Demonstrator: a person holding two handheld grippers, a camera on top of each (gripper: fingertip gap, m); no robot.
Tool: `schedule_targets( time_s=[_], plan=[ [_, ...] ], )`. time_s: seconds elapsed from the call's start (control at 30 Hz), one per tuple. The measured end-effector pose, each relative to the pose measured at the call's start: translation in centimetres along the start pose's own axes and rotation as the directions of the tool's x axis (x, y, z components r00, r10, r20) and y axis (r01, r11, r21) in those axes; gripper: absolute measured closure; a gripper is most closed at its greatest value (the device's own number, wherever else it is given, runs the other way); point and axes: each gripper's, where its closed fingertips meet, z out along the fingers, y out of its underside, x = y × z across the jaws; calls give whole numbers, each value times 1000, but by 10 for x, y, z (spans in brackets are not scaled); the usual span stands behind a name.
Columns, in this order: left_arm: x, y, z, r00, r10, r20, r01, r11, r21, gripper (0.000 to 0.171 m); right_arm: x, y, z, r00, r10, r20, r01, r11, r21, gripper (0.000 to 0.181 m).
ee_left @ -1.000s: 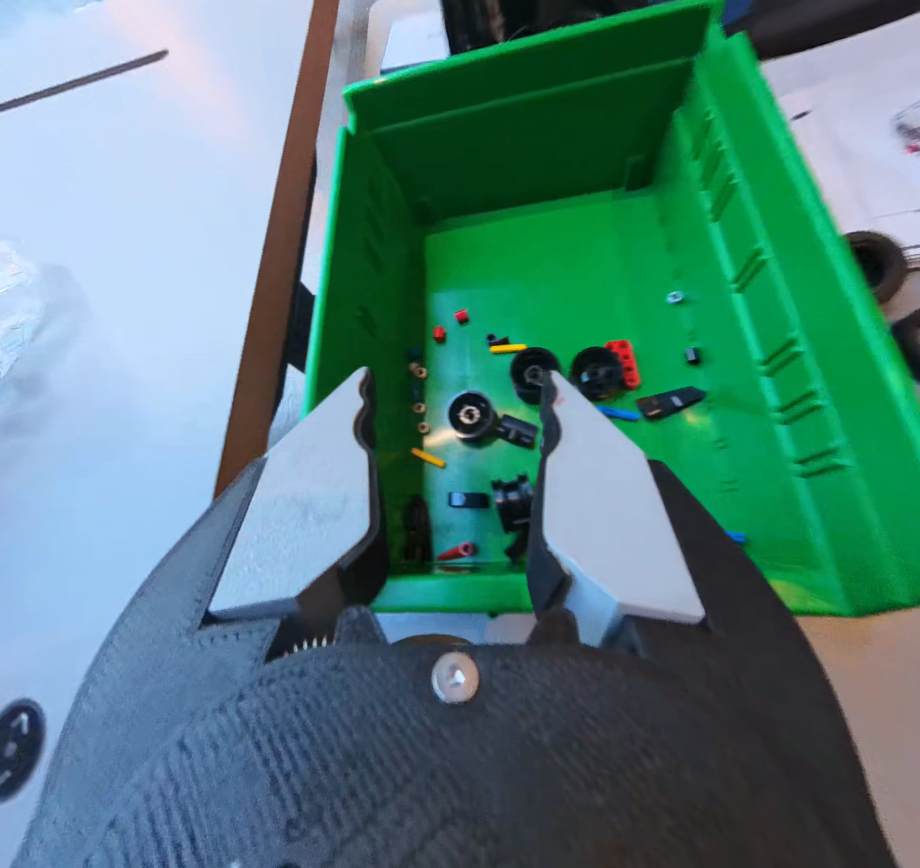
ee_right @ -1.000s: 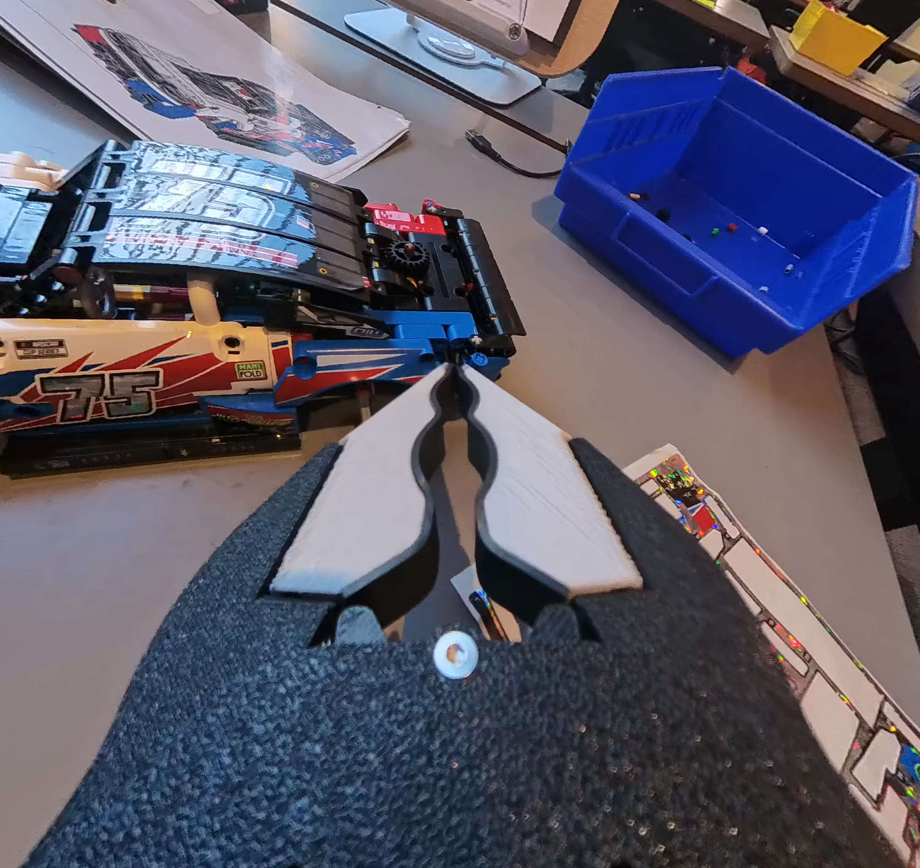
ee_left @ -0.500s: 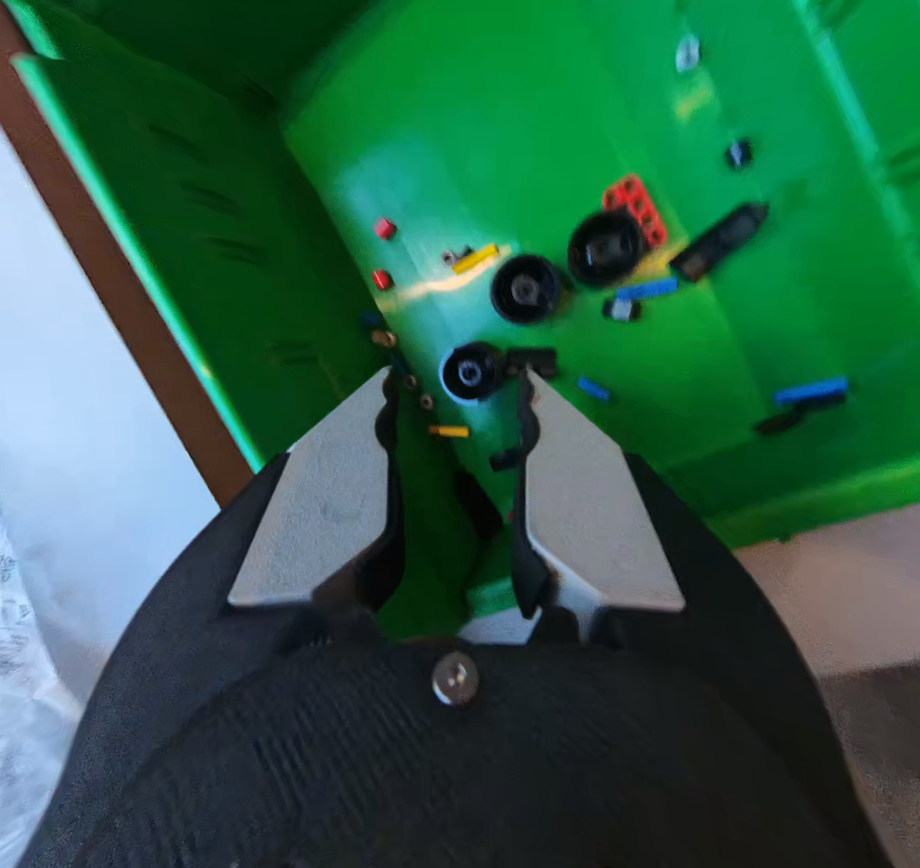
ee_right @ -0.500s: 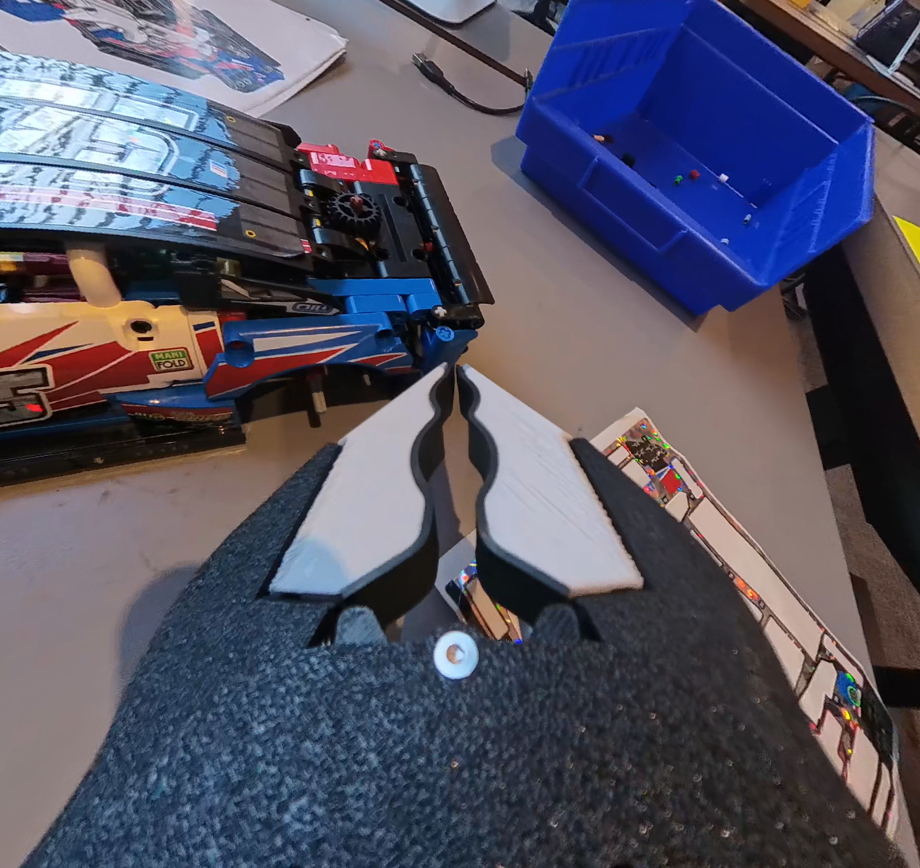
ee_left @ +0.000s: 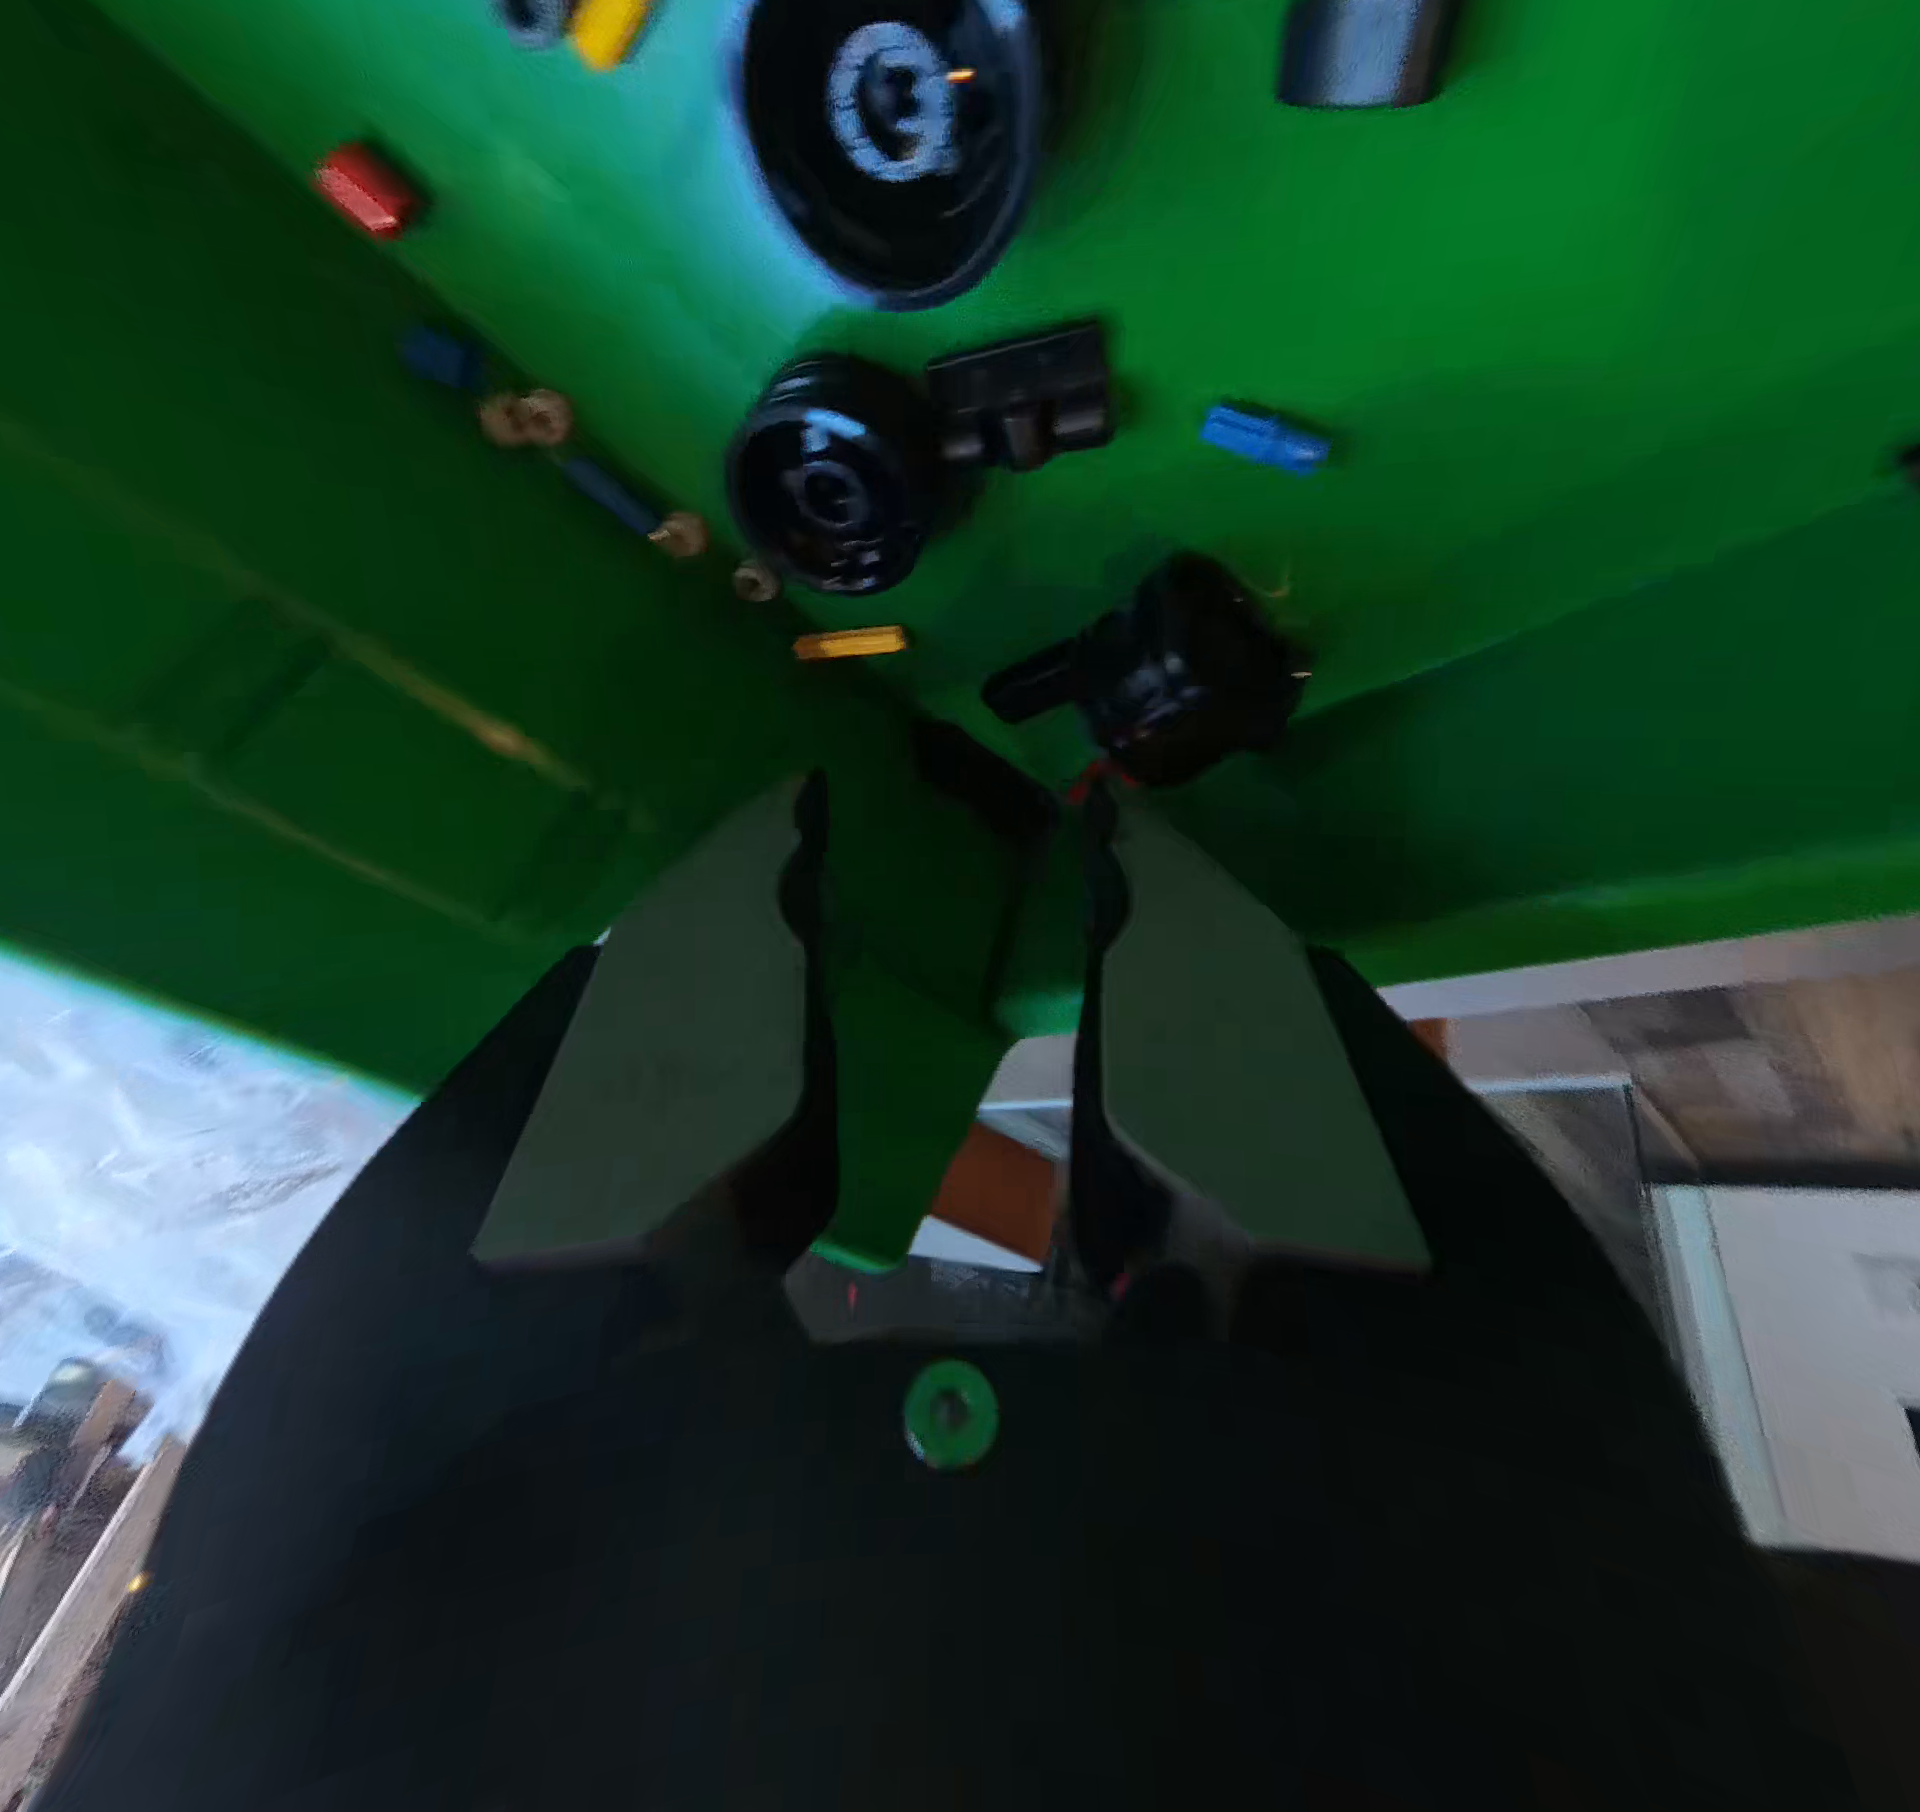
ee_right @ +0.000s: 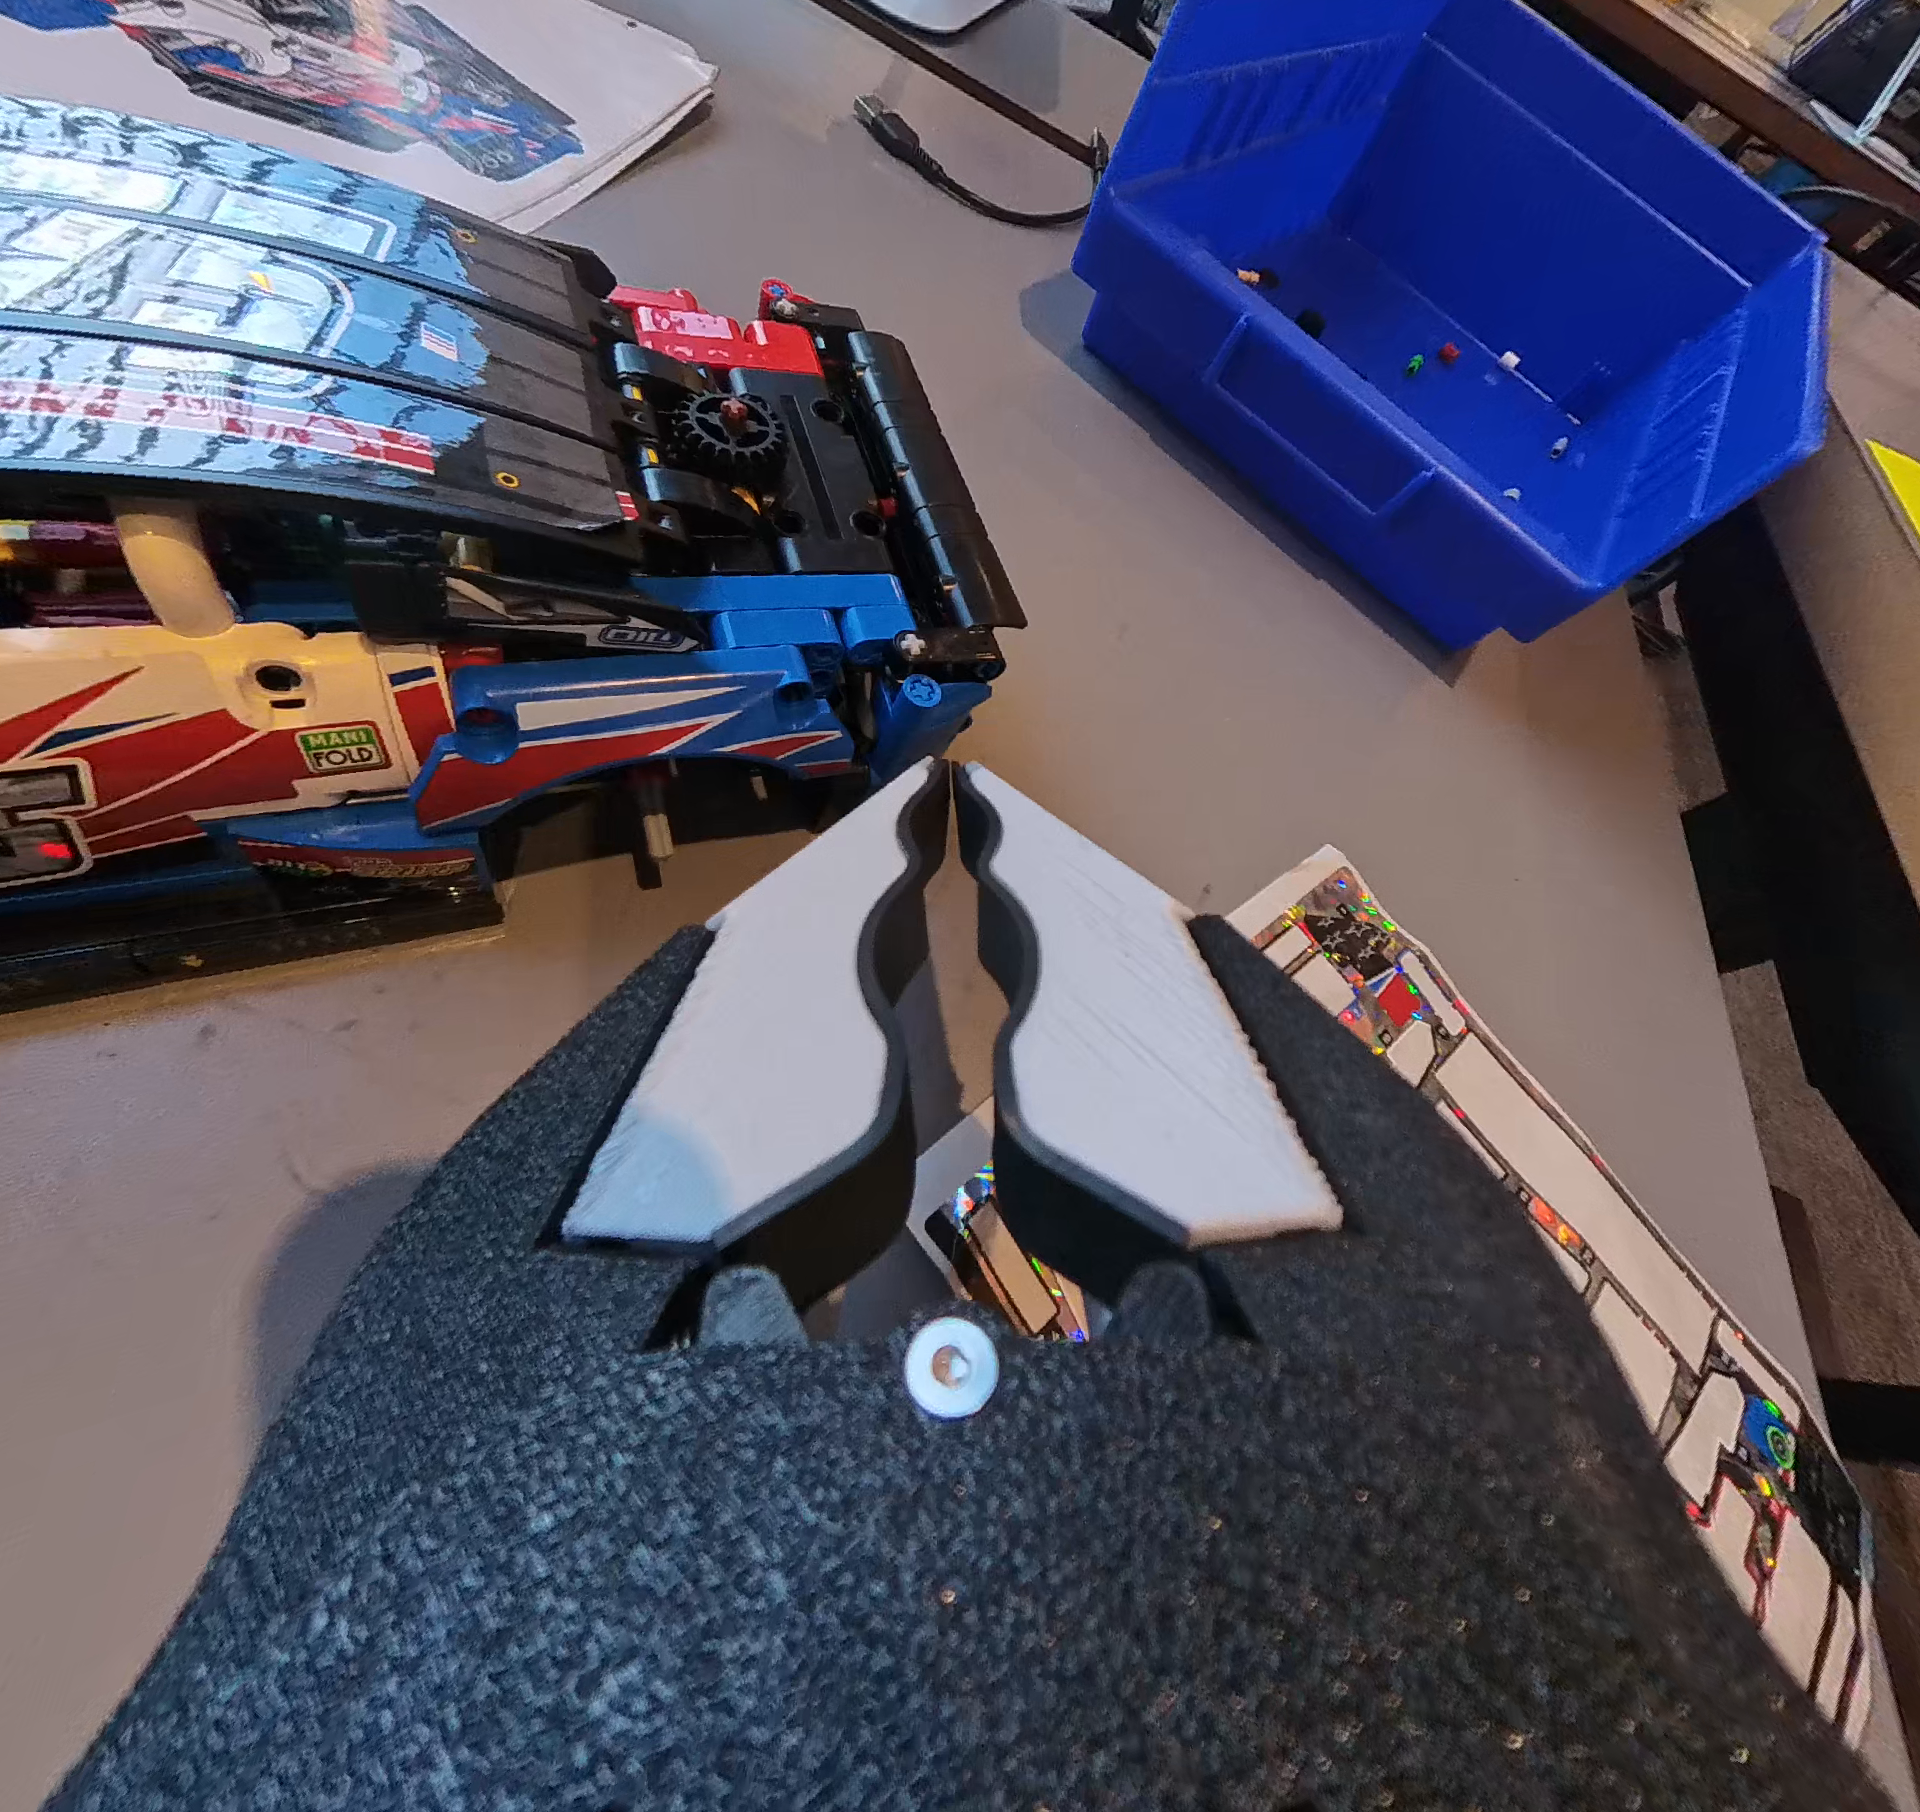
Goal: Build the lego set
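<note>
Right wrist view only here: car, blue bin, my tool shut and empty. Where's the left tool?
Observer: The left tool is down inside a green bin, over loose parts on its floor.
Operator: Open or shut?
Observer: Open, with nothing clamped between its fingers.
Operator: What's closest to its tips?
Observer: A black clustered piece, just beyond the tips toward the picture's right.

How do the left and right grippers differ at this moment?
The left gripper is open, reaching into the green bin above loose parts; the right gripper is shut and empty, held over the table beside the lego car. Both have grey fingers with wavy black pads.
</note>
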Motion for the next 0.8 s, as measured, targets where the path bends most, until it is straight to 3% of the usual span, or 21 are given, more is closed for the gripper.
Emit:
schedule_targets(
  time_s=[0.1,0.13,0.2,0.23,0.33,0.5,0.8],
  plan=[
    [30,-15,8,984,36,-174,-29,999,44,143,0,-2,-1,1000,4,3,-4,1000,14,181],
    [32,-22,4,984,44,-174,-31,996,79,147,0,-2,-2,1000,7,5,-7,1000,19,181],
    [38,-50,-17,980,54,-191,-2,964,265,151,0,-3,-2,1000,13,9,-13,1000,24,181],
    [35,-52,-25,984,42,-174,11,957,290,157,0,-3,-3,1000,13,11,-13,1000,25,181],
    [10,-35,-31,1000,-7,-17,11,976,219,143,-1,-3,-3,1000,7,11,-7,1000,26,181],
    [13,-26,-19,998,-37,-59,48,981,187,140,0,-4,-3,1000,3,7,-4,1000,29,181],
    [32,-63,-22,991,48,-123,5,918,398,140,0,-2,-2,1000,1,2,-1,1000,16,181]
  ],
)
